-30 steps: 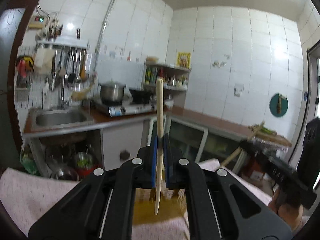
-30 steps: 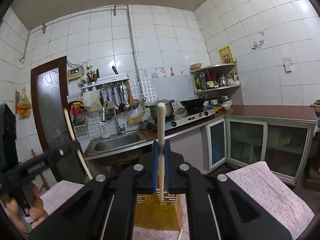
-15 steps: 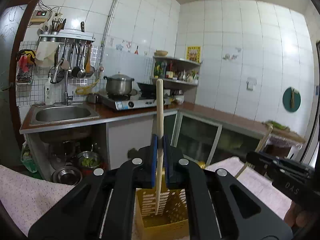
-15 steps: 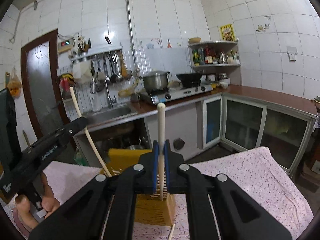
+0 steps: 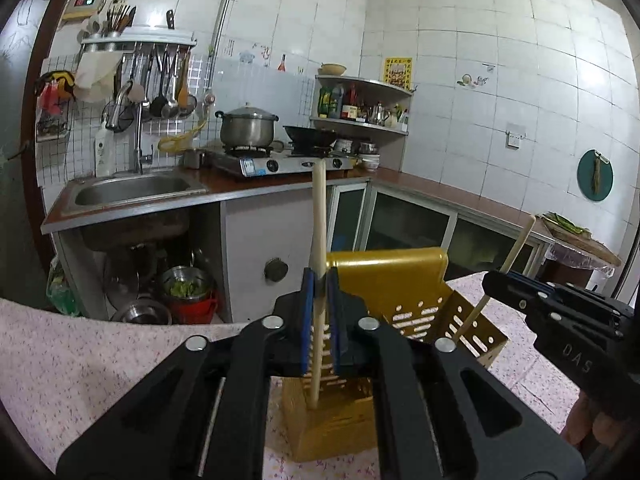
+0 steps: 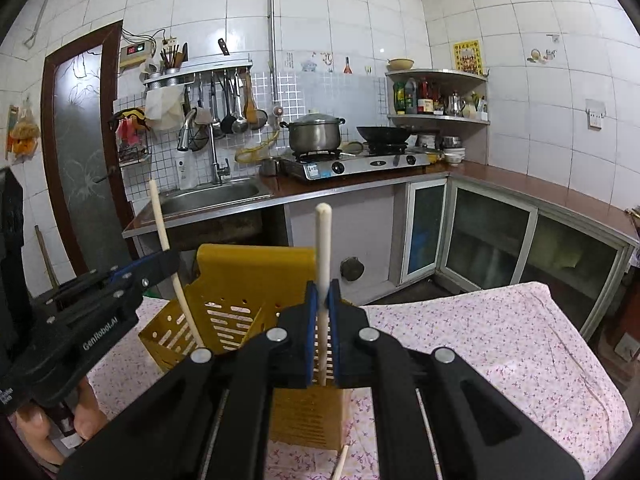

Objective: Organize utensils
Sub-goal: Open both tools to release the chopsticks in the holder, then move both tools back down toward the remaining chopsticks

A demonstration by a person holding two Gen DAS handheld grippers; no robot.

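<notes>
A yellow slotted utensil holder (image 5: pixel 400 276) (image 6: pixel 256 268) stands on the floral tablecloth (image 6: pixel 480 340). My left gripper (image 5: pixel 320 280) (image 6: pixel 168 260) hovers over the holder's left side. Its jaws are opening, and a pale wooden chopstick (image 5: pixel 319 220) (image 6: pixel 160 220) stands loosely between the blue pads with its lower end inside the holder. My right gripper (image 6: pixel 323 286) (image 5: pixel 492 280) is shut on a second upright chopstick (image 6: pixel 323 240) (image 5: pixel 518 244), whose lower end dips into the holder's right side.
Another chopstick (image 6: pixel 340 462) lies on the cloth in front of the holder. A person's hand (image 6: pixel 84 412) grips the left tool. Behind the table are a sink counter (image 6: pixel 208 200), a gas stove with a pot (image 6: pixel 316 136) and glass-door cabinets (image 6: pixel 492 236).
Both grippers have come down with their chopsticks toward the yellow holder, which now fills more of each view. The left pads have parted slightly around their chopstick.
</notes>
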